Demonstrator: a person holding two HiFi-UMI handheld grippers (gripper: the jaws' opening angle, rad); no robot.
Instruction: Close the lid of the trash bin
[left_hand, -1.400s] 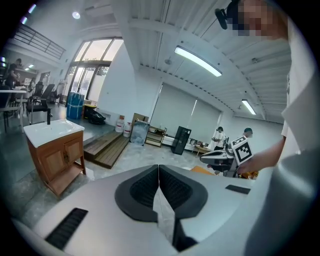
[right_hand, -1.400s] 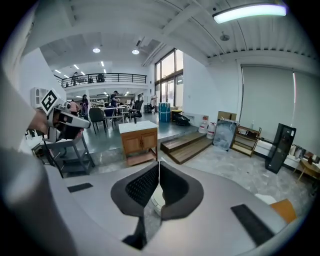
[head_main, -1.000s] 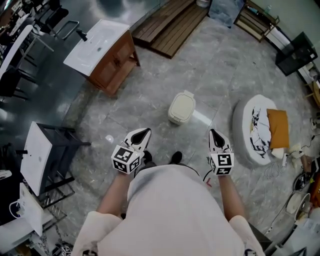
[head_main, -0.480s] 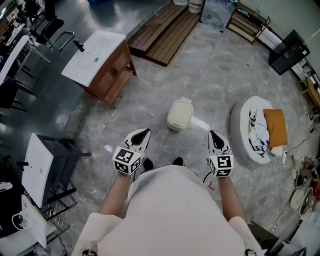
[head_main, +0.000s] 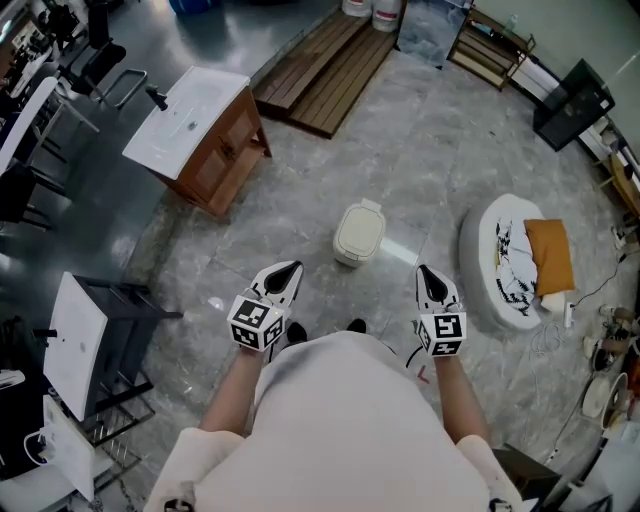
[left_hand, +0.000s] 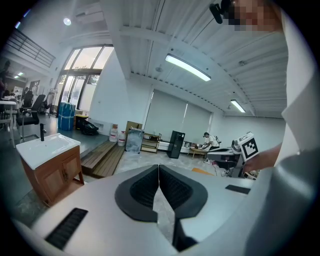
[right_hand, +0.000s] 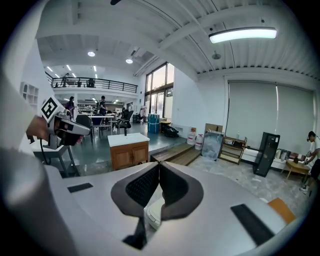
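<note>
The trash bin (head_main: 360, 233) is small, cream-coloured and rounded at the corners, and its lid lies flat on top with a small tab at the far edge. It stands alone on the grey stone floor (head_main: 440, 150), ahead of the person and apart from both grippers. The right gripper view shows part of it low behind the jaws. The left gripper (head_main: 291, 267) and right gripper (head_main: 428, 270) hang to either side, nearer the person, each with its 2 jaws pressed together on nothing. A wooden sink cabinet (head_main: 215, 140) stands far left, a round white cushion (head_main: 495, 245) to the right.
</note>
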